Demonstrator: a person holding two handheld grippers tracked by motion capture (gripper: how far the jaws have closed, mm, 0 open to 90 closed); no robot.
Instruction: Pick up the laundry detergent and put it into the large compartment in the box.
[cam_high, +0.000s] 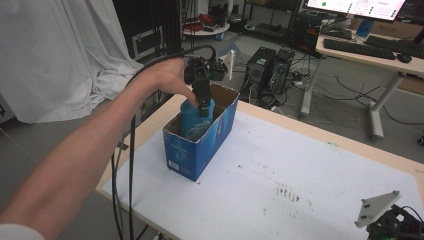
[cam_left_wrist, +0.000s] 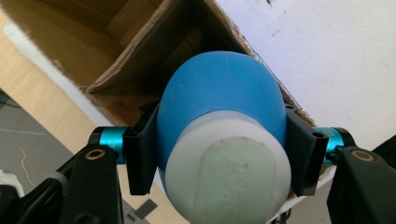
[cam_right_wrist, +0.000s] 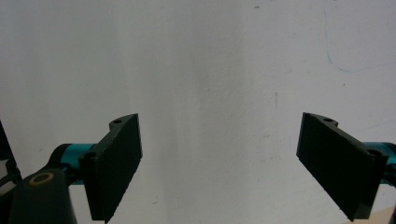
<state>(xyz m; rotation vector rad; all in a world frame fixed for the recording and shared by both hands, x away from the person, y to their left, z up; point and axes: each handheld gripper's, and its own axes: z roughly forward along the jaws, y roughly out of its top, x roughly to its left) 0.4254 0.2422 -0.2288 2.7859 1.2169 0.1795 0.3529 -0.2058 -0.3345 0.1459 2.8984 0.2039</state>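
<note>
A blue bottle (cam_high: 192, 114) with a white cap stands partly inside an open blue cardboard box (cam_high: 200, 145) at the table's left. My left gripper (cam_high: 204, 106) reaches down into the box from above and is shut on the bottle. In the left gripper view the bottle (cam_left_wrist: 219, 93) sits between both black jaws, its white cap (cam_left_wrist: 229, 172) toward the camera, the box's brown inside (cam_left_wrist: 135, 60) behind it. My right gripper (cam_high: 395, 225) rests at the table's front right corner. Its jaws stand wide apart over the white table cover (cam_right_wrist: 215, 70), nothing between them (cam_right_wrist: 219, 161).
The white cover (cam_high: 280, 170) has dark stains near its middle. The table's wooden edge (cam_high: 150, 122) runs just left of the box. Beyond the table stand computer towers (cam_high: 270, 67), a desk (cam_high: 370, 50) with a keyboard, and a white sheet (cam_high: 60, 55).
</note>
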